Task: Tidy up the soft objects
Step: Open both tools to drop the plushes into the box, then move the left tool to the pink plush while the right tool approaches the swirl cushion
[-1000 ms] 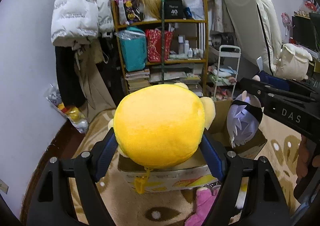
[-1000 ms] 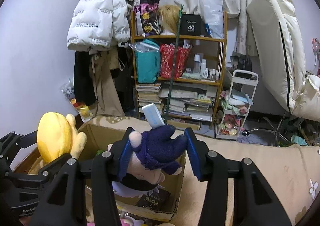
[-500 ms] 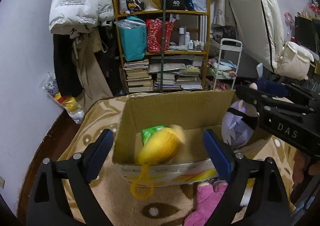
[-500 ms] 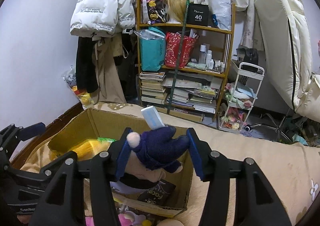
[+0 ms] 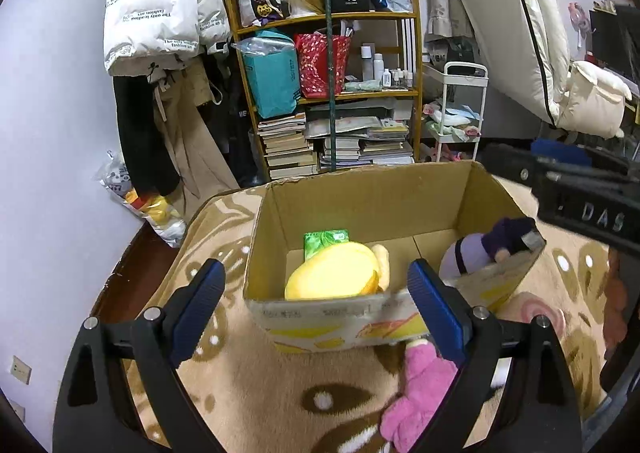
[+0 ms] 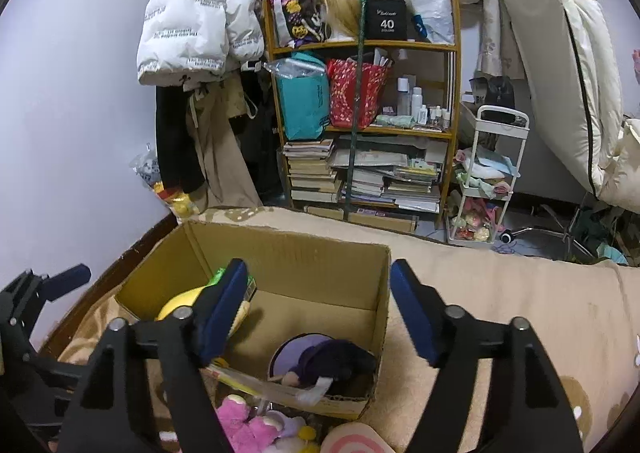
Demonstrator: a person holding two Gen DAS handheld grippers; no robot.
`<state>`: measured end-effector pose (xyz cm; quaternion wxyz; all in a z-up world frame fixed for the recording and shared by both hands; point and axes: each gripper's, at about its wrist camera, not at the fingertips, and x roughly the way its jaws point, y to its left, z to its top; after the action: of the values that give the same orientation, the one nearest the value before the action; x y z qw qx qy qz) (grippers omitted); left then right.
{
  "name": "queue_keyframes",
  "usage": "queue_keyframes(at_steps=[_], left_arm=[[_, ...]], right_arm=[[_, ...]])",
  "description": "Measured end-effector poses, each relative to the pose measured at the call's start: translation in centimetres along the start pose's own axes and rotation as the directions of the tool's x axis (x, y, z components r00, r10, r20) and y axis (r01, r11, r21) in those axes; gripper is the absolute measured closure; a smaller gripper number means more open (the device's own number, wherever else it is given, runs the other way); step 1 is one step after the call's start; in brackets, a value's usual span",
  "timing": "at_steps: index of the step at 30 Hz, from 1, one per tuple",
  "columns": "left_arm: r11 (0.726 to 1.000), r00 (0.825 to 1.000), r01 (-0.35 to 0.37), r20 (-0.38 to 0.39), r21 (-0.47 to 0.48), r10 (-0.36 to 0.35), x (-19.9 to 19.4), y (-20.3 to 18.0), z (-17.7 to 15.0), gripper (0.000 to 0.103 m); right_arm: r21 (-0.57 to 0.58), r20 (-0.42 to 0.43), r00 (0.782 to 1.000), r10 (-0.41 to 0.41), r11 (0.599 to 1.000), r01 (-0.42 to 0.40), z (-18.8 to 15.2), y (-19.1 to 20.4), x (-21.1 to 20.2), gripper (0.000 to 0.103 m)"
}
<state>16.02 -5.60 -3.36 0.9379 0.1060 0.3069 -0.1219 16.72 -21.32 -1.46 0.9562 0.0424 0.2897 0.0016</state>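
Both grippers, left (image 5: pixel 316 311) and right (image 6: pixel 318 307), jaws just opened, empty above the box (image 5: pixel 376 197). Pink plush (image 5: pixel 420 389) lies outside, below the box's near wall, nearest the left gripper's right finger.

A lived-in home bedroom: puffer jacket (image 5: pixel 160 5) hanging upper left, cluttered bookshelf (image 5: pixel 332 93) at centre, upright mattress (image 5: pixel 516 25) upper right, patterned blanket (image 5: pixel 256 385) in the foreground.

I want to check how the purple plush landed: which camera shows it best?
The right wrist view: it looks down into the cardboard box at the purple plush lying in the near corner. In the left wrist view the purple plush shows only partly, above the box's right wall.
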Motion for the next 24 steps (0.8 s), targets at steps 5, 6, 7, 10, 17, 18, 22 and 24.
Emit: queue_keyframes(at_steps=[5, 6, 7, 10, 17, 18, 22, 24], left_arm=[[1.0, 1.0, -0.013, -0.007, 0.002, 0.013, -1.6, -0.1, -0.1, 0.01], [1.0, 1.0, -0.017, -0.008, -0.002, 0.017, -1.9, -0.1, -0.2, 0.006], [1.0, 1.0, -0.019, -0.007, -0.009, 0.019, -2.2, 0.1, -0.3, 0.004], [0.999, 1.0, -0.023, -0.01, -0.024, 0.023, -3.3, 0.4, -0.6, 0.004], [0.999, 1.0, -0.025, -0.019, -0.034, 0.025, -5.4, 0.7, -1.0, 0.004], [0.999, 0.999, -0.028, -0.021, -0.031, 0.027, -5.6, 0.6, -1.0, 0.004], [1.0, 0.999, -0.025, -0.04, -0.012, 0.025, -6.4, 0.2, -1.4, 0.004], [1.0, 0.999, -0.021, -0.049, -0.005, 0.02, -6.7, -0.2, -1.7, 0.004]], right_arm=[[0.01, 0.0, 1.0, -0.012, 1.0, 0.012, 0.0, -0.2, -1.6, 0.012], [0.016, 0.002, 1.0, -0.013, 1.0, 0.013, -0.1, -0.2, -2.1, 0.011], [0.025, 0.0, 1.0, -0.01, 1.0, 0.01, -0.2, -0.3, -2.5, 0.011], [0.037, -0.008, 1.0, -0.007, 0.999, 0.008, -0.4, -0.3, -3.4, 0.011], [0.042, -0.014, 0.999, -0.035, 0.998, 0.036, -1.0, -0.9, -5.6, 0.01], [0.044, -0.02, 0.999, -0.037, 0.998, 0.038, -1.1, -1.0, -5.9, 0.01], [0.056, -0.038, 0.999, -0.037, 0.998, 0.039, -1.9, -1.4, -6.8, 0.01], [0.064, -0.045, 0.998, -0.037, 0.997, 0.039, -2.3, -1.6, -7.2, 0.009]])
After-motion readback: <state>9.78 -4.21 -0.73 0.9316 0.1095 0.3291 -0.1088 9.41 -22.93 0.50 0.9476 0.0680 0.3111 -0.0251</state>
